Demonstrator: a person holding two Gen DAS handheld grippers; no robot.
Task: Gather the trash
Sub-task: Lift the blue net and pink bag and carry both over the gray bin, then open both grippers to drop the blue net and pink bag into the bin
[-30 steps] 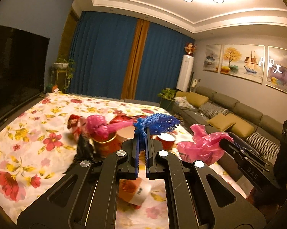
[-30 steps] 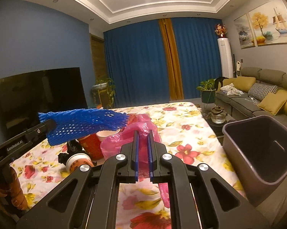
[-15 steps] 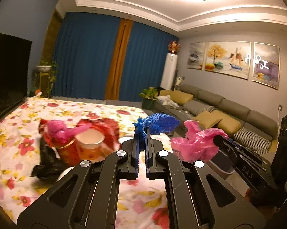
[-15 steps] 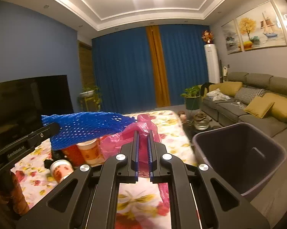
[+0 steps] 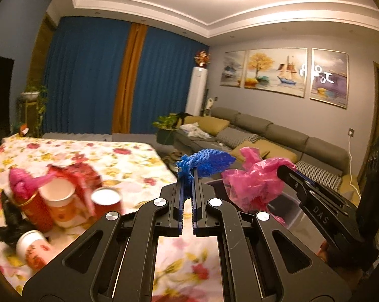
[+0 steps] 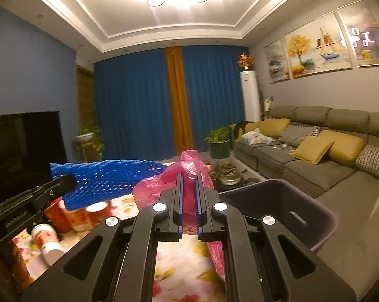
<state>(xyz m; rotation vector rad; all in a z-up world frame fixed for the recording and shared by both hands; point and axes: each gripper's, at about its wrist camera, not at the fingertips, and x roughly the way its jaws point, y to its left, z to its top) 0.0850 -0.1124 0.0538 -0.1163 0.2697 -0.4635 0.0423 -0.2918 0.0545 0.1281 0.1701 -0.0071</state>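
Observation:
My left gripper (image 5: 188, 176) is shut on a blue foam net (image 5: 207, 162), held in the air past the table's right edge. In the right wrist view the net (image 6: 108, 178) sticks out to the left. My right gripper (image 6: 189, 178) is shut on a crumpled pink plastic bag (image 6: 187, 168), which hangs below the fingers. In the left wrist view the bag (image 5: 252, 176) sits to the right, over the dark bin (image 5: 285, 201). The bin (image 6: 290, 211) stands open on the floor, right of the table.
On the floral tablecloth (image 5: 114, 158) stand red and white paper cups (image 5: 61, 201), a red wrapper (image 5: 81, 176), another pink bag (image 5: 23, 183), a black bag (image 5: 10, 221) and a tipped cup (image 5: 33, 249). A grey sofa (image 6: 315, 151) lines the right wall.
Both grippers have swung right with their loads, away from the table's trash pile and toward the bin. The bin now looks closer and larger in the right wrist view.

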